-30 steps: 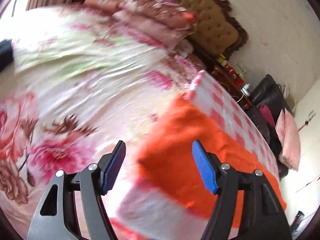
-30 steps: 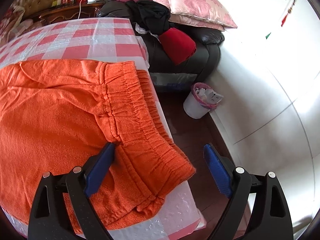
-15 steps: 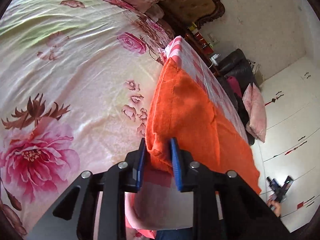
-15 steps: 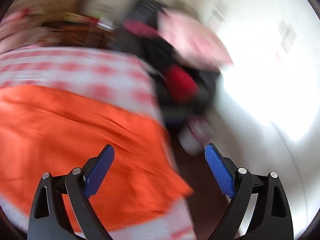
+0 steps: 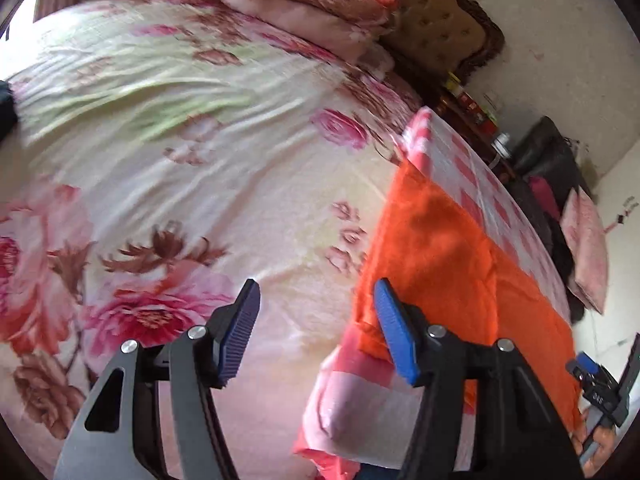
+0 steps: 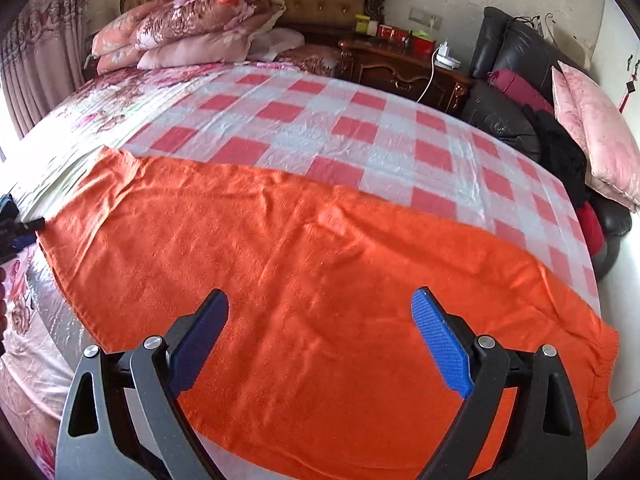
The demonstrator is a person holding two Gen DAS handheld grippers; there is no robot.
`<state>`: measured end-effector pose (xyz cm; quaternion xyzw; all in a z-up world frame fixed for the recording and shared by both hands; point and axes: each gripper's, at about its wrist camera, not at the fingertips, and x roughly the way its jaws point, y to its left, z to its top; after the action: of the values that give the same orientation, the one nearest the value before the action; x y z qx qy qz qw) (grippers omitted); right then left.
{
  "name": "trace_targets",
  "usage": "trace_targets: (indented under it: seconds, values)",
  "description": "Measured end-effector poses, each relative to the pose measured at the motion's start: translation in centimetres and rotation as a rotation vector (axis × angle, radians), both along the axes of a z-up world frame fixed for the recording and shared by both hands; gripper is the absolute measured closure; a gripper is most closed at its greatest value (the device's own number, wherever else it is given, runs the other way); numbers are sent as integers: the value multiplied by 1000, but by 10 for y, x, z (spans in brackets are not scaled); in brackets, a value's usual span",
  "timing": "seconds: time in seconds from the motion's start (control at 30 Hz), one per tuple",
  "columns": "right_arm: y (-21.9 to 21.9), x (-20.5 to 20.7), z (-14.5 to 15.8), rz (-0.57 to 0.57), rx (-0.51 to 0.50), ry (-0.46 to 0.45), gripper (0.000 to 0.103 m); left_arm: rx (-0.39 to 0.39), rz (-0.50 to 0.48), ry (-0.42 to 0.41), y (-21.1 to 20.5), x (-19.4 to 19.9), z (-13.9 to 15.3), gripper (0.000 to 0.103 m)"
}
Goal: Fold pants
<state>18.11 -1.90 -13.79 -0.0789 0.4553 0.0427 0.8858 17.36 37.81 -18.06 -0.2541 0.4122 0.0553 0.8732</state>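
Orange pants [image 6: 320, 280] are lying in one long, flat band across the checked cloth [image 6: 360, 128] at the foot of a floral bed [image 5: 180, 160], apparently folded lengthwise once, with the crosswise folds seemingly still to come. The right gripper [image 6: 320, 344] is hovering over the middle, jaws spread and empty. The left gripper [image 5: 316, 332], having just been opening, is standing released beside the pants' end, nothing between its pads.

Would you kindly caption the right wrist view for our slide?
Open right tool above orange pants spread flat on a checked cloth.
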Motion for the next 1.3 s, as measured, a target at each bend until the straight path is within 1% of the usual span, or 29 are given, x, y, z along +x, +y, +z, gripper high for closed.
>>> trace_targets:
  seconds: [0.03,0.07,0.1,0.17,0.2,0.23,0.33,0.37,0.4,0.43,0.5,0.53,0.63,0.67,0.7,0.8,0.87,0.9,0.93,0.97,1.03,1.13,1.2,1.23,1.3]
  values:
    - [-1,0,-5,-7,5,17,14,92,41,-15,-4,-6,13,44]
    - [-3,1,-11,-18,6,36,14,174,61,-40,-12,-10,26,43]
    - [-5,0,-14,-26,7,44,14,271,57,-71,-29,-13,39,42]
    - [-9,2,-23,-41,13,66,14,397,-36,-143,-68,-14,58,34]
    - [-10,2,-26,-46,18,74,14,447,-96,-164,-90,-12,63,32]
    - [-11,3,-29,-52,21,84,13,491,-176,-161,-117,-7,65,30]
    - [-12,4,-41,-60,22,120,13,562,-331,-143,-182,11,62,30]
    - [-13,3,-43,-67,34,116,13,551,-370,-135,-200,17,59,29]
    - [-15,2,-44,-75,47,115,12,510,-425,-123,-218,27,56,29]
    - [-17,2,-45,-84,62,118,12,486,-467,-107,-233,36,50,29]
    - [-16,1,-45,-87,65,116,12,504,-529,-56,-262,59,35,31]
    - [-16,0,-46,-92,67,113,11,504,-560,-42,-273,69,29,34]
    - [-16,-2,-45,-105,66,108,11,497,-614,49,-299,98,8,37]
    - [-16,-2,-45,-111,66,107,11,498,-604,39,-303,104,9,38]
    - [-16,-2,-45,-115,66,107,11,496,-595,54,-304,111,8,38]
    - [-17,-4,-45,-124,73,108,11,456,-557,80,-302,120,6,36]
    - [-17,-4,-45,-134,79,102,11,423,-523,86,-296,124,3,28]
    - [-17,-5,-45,-137,82,96,11,416,-515,82,-295,124,3,27]
    - [-18,-5,-48,-136,94,111,6,424,-511,74,-296,123,2,25]
    - [-16,-6,-48,-132,86,101,4,421,-499,70,-295,123,2,22]
    - [-16,-8,-48,-126,85,85,4,423,-488,59,-294,123,1,21]
    - [-18,-14,-49,-85,89,57,4,420,-465,56,-290,125,0,13]
    - [-18,-17,-49,-85,87,49,4,427,-459,64,-284,125,2,12]
    - [-17,-17,-49,-88,84,49,4,434,-421,77,-276,124,2,12]
    - [-17,-17,-49,-89,83,48,4,480,-341,98,-252,116,4,12]
